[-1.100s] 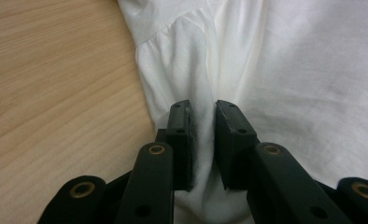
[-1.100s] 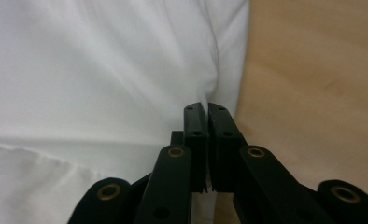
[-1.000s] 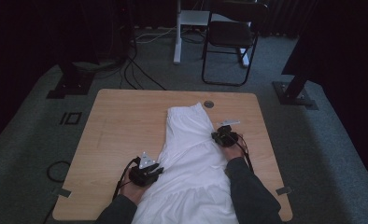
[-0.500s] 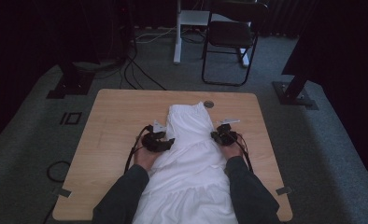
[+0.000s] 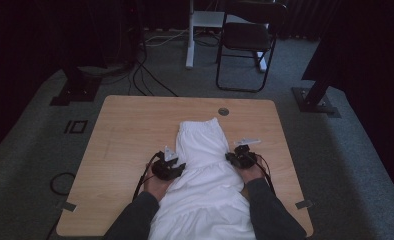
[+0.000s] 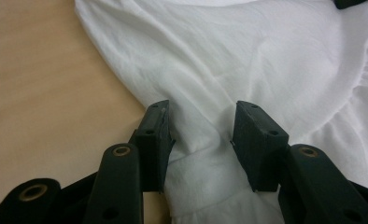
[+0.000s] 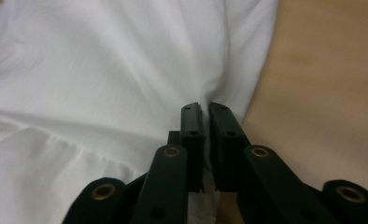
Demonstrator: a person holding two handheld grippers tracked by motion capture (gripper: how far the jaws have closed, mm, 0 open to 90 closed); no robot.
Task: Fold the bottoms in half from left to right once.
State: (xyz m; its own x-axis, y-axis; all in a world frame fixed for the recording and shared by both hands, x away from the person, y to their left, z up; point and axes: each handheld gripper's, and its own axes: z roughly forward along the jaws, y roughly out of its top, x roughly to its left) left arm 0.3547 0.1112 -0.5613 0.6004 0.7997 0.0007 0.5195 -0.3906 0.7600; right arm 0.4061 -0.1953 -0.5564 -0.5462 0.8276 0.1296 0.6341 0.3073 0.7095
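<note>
White garment (image 5: 207, 185) flat down the middle of the wooden surface (image 5: 130, 130), narrow end toward the far edge, wide gathered end hanging off the near edge.

Step in hand, by the look of it: gripping both side edges at the waist seam for a fold or a straightening pull.

Right tool (image 5: 241, 157) at the garment's right edge, jaws pressed together, pinching the fabric edge between them in the right gripper view (image 7: 204, 140).

Left tool (image 5: 171, 168) at the left edge, jaws spread partway, a bunched ridge of cloth lying between them (image 6: 201, 140); just been closing in after a brief widening, pads not yet pressing on the cloth.

Next move calls for: closing the left tool fully on that ridge, then moving both hands together so the cloth stays even.

Versus a second ago: left hand shifted up the left edge from the lower hem area to level with the right; right hand drifted slightly toward the near edge.
</note>
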